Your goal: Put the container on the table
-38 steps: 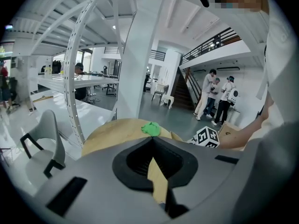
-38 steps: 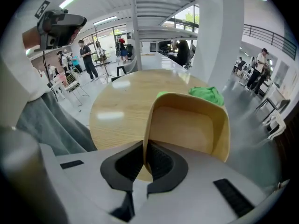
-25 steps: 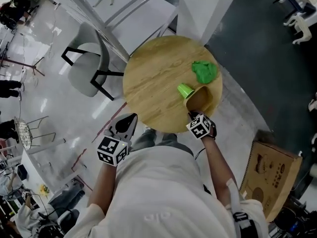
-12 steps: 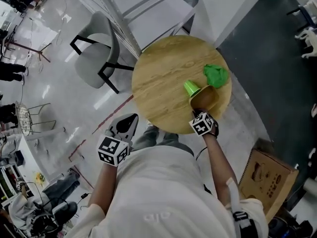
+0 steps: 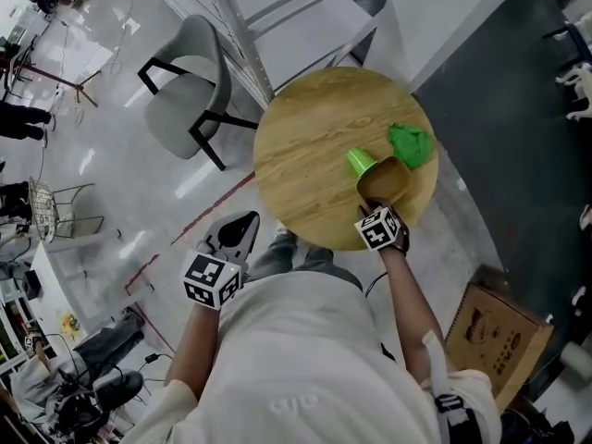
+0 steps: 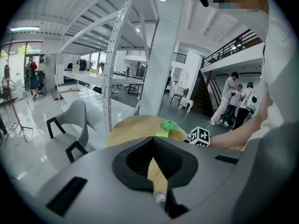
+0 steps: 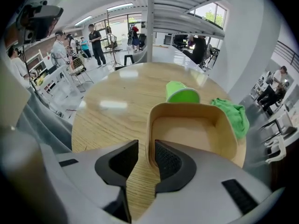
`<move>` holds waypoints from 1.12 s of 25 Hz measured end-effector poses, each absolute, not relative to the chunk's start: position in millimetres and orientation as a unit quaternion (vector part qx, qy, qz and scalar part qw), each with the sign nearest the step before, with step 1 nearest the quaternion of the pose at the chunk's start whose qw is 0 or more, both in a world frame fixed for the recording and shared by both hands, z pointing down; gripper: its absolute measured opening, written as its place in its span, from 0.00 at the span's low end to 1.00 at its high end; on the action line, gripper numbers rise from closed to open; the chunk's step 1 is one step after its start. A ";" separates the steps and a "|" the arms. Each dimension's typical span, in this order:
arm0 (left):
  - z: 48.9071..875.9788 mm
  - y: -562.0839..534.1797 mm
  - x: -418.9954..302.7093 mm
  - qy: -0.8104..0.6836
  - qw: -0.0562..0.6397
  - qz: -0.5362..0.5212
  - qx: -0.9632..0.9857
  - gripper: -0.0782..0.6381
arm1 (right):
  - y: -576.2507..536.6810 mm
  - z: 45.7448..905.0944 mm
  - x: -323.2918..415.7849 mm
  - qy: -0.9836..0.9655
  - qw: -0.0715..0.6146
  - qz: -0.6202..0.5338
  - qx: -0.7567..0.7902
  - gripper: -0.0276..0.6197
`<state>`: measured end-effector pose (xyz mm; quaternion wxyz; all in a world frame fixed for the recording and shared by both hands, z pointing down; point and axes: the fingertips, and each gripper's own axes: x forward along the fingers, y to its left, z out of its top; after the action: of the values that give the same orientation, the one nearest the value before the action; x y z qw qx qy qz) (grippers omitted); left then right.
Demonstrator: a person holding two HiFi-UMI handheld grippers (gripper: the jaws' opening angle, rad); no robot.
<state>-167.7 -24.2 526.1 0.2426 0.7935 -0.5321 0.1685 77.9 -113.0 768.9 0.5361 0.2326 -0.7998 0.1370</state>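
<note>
The container (image 5: 384, 181), a light wooden box with rounded corners, stands empty on the round wooden table (image 5: 305, 146) near its front right edge. My right gripper (image 5: 370, 209) points steeply down at its near wall. In the right gripper view the container's (image 7: 191, 129) near wall stands between the jaws of that gripper (image 7: 145, 155). They are opening, and a gap shows at the left pad. My left gripper (image 5: 239, 229) hangs off the table at the lower left. Its tips (image 6: 158, 190) meet with nothing in them.
A green cup (image 5: 361, 162) lies on its side just behind the container, and a green cloth (image 5: 412, 143) lies at the table's right edge. A grey chair (image 5: 180, 100) and a white steel frame (image 5: 250, 35) stand beyond. A cardboard box (image 5: 490, 336) sits on the floor, right.
The table with its things has drifted right in the head view as the head moved. My right gripper stays at the container's near wall. The left gripper keeps its place.
</note>
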 end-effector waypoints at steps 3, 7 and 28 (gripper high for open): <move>526.4 -22.2 -167.6 -0.532 0.242 0.166 0.794 0.13 | -113.7 766.9 80.2 -0.799 0.532 0.141 0.243 0.28; 528.6 -22.3 -168.2 -0.529 0.241 0.164 0.797 0.13 | -113.9 761.2 80.1 -0.800 0.524 0.144 0.252 0.28; 508.8 -85.5 -124.3 -0.454 0.203 0.125 0.859 0.13 | -117.8 621.1 91.2 -0.841 0.369 0.157 0.364 0.09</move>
<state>-124.3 -85.5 508.8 0.2028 0.8587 -0.4535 0.1255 91.2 -117.8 621.1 0.3687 0.3640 -0.8409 0.1566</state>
